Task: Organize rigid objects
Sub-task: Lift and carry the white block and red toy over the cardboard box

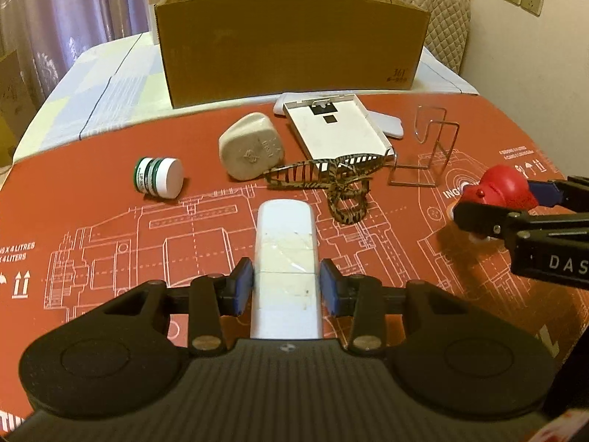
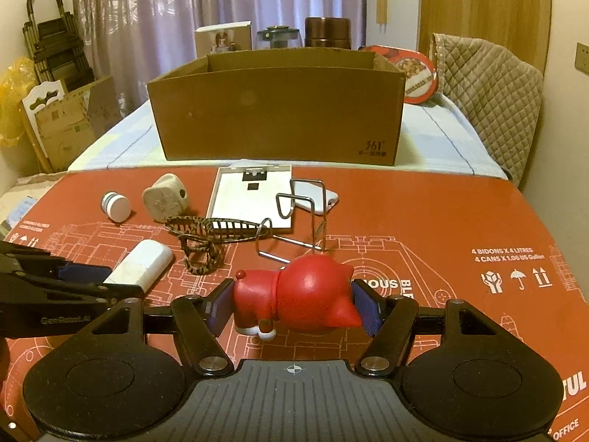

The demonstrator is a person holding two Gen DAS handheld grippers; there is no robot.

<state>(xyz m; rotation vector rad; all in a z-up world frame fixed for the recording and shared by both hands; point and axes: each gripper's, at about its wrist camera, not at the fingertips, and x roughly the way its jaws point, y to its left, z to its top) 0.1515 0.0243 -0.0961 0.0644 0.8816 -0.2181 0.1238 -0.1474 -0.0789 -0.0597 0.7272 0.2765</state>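
**Operator:** Rigid objects, status please. What does each of my grippers have?

**Manual:** Your left gripper (image 1: 286,287) has its blue pads (image 1: 243,287) closed against both sides of the white oblong case (image 1: 285,243), which lies lengthwise on the red printed mat (image 1: 110,228), pointing away from you. Your right gripper (image 2: 292,307) is closed on the red cat figurine (image 2: 302,300); the pads press on its two ends. From the right wrist view you cannot tell whether its white feet touch the mat.

**Operator:** Where are the remaining items?

**Manual:** Ahead of the white oblong case, on the mat from left to right: a small white jar (image 1: 160,176) on its side, a beige plug adapter (image 1: 252,151), a patterned hair clip (image 1: 331,176) touching the adapter, a flat white tray (image 1: 338,129), and a wire stand (image 1: 427,147) upright just beside the tray. A white phone-like slab (image 1: 386,125) lies partly under the tray.

**Operator:** And the container?

**Manual:** The open cardboard box (image 1: 291,40) sits beyond the mat on the pale cloth (image 1: 110,84), well apart from both grippers.
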